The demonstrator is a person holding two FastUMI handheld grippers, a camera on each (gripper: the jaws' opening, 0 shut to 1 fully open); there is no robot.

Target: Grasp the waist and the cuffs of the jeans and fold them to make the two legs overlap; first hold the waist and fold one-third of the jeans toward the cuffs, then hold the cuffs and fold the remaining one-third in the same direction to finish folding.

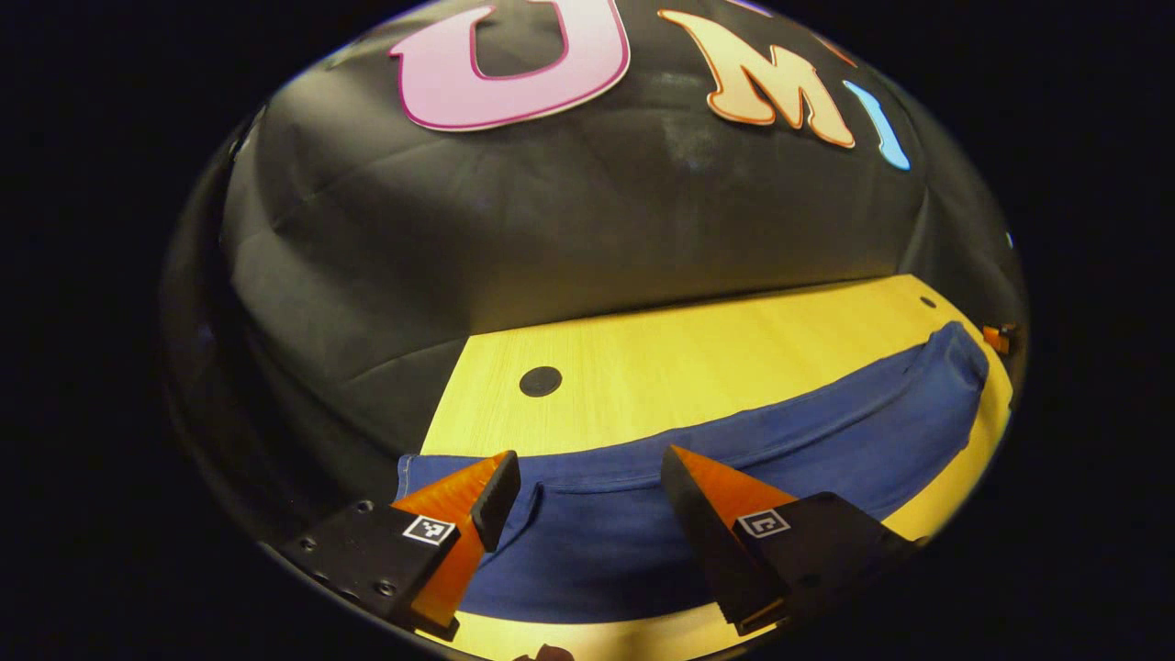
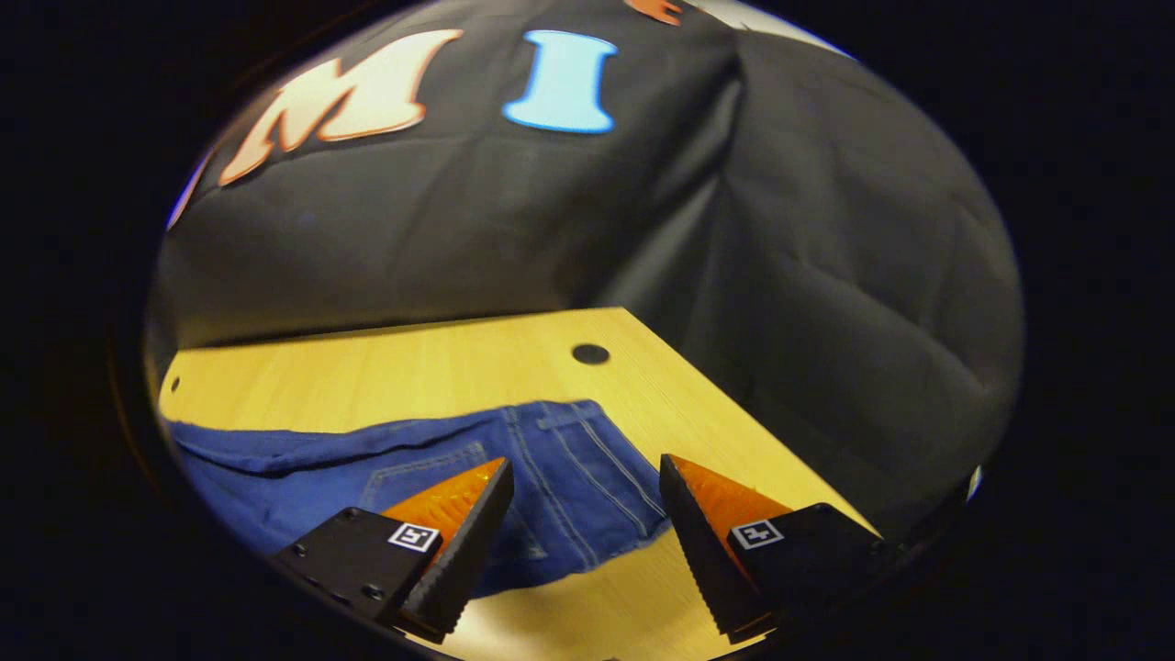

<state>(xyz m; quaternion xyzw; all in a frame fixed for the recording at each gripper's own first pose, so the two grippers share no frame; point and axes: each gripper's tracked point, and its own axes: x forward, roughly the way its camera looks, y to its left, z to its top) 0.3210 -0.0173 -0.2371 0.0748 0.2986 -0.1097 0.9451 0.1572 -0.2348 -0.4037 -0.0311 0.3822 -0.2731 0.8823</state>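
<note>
Black cloth walls rise behind a pale wooden table (image 1: 698, 358) with dark round holes. Jeans (image 1: 780, 431) lie flat across it, spanning the lower half of the left gripper view; their far end bunches at the right edge, hard to make out. In the right gripper view the waist (image 2: 569, 459) sits at lower centre, the legs cut off at lower left. Left tool (image 1: 587, 487) and right tool (image 2: 583, 496) both hang above the denim, fingers spread apart, holding nothing.
</note>
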